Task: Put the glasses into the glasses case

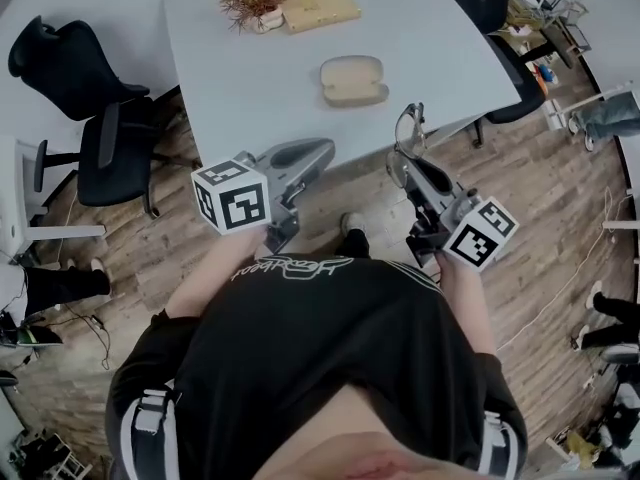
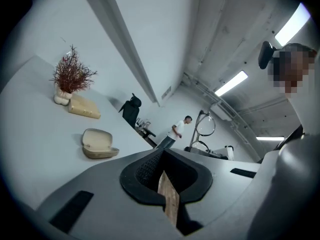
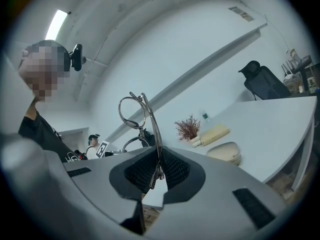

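Short of the table (image 1: 240, 78), my right claw (image 1: 400, 164) pinches the glasses (image 1: 410, 128) upright, angled toward the open glasses case (image 1: 353, 80) lying there; my left claw (image 1: 322, 149), held alongside, is closed and empty.

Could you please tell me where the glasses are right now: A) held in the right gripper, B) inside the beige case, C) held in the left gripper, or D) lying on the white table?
A: the thin metal-framed glasses stand upright, pinched between the fingers of the right gripper.
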Demonstrator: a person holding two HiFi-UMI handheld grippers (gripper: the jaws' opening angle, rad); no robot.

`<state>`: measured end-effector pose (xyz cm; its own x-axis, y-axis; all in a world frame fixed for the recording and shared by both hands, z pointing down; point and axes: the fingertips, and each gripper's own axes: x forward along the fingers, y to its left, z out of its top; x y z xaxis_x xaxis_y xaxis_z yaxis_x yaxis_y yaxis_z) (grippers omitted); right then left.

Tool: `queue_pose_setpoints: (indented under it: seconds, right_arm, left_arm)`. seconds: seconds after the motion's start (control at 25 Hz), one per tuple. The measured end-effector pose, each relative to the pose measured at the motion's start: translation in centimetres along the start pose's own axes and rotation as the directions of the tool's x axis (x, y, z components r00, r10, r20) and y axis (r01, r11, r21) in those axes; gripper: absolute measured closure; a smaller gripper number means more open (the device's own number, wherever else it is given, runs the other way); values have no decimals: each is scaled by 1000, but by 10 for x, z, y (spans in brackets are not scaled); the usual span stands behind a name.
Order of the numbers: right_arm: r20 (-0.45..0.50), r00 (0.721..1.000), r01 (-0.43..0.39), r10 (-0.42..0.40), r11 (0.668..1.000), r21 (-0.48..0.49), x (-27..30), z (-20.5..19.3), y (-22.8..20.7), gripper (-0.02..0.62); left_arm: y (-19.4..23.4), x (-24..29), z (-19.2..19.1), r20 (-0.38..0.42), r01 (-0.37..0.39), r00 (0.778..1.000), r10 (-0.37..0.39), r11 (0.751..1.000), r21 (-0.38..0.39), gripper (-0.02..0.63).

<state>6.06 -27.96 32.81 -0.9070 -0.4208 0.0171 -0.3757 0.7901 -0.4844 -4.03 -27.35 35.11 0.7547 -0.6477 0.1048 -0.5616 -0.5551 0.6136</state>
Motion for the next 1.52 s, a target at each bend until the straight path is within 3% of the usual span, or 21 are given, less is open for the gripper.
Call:
queue_pose_setpoints:
  seconds: [0.6,0.88,1.52]
  right_arm:
    - [-112,986,-123,127,992,38,66,36,-105,566]
    - [-190,962,-194,198,980,41,91,37,-130,566]
    - [-299,916,-289,266,957,-34,130,42,-169,566]
  left_arm:
    - [81,71,33,46,-136,989,140,987,-82,600]
    - [104,85,43,92,-197,974,207,975,-106,600]
    - [136,91,45,143,-307,933,330,938,-162,600]
